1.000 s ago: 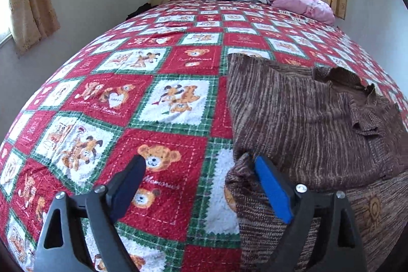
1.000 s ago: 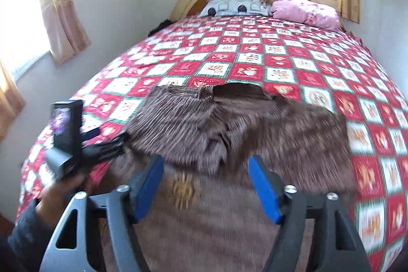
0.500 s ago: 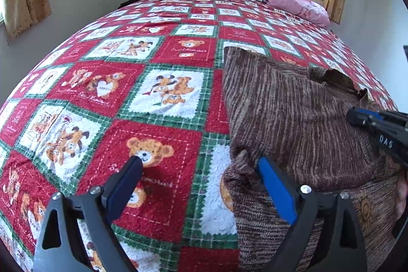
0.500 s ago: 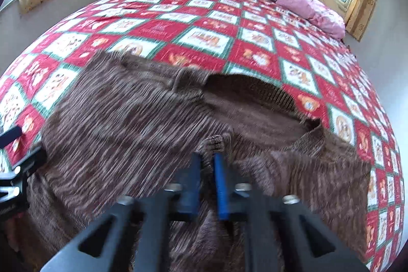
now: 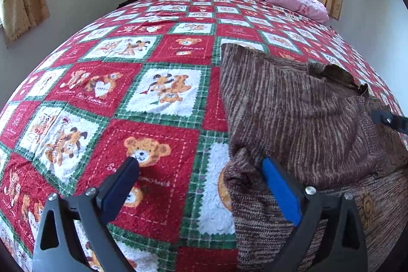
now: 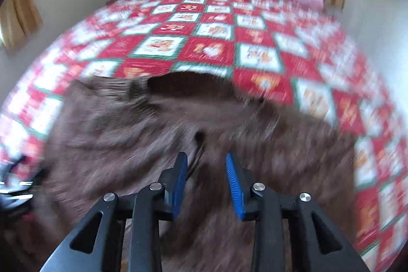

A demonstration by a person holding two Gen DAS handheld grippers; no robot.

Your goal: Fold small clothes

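So your brown striped knit sweater (image 5: pixel 293 114) lies half-folded; left tool (image 5: pixel 201 165) spread wide, right tool (image 6: pixel 206 159) has just been reopening, empty; more folds remain.

Stitched cursive lettering runs under the teddy bear motifs on the red squares of the bed quilt (image 5: pixel 163 185), but only fragments resembling "Memories" show beside the bear near the left wrist camera, too broken to read with certainty. The right wrist view is motion-blurred, and no word, number or brand can be read there.
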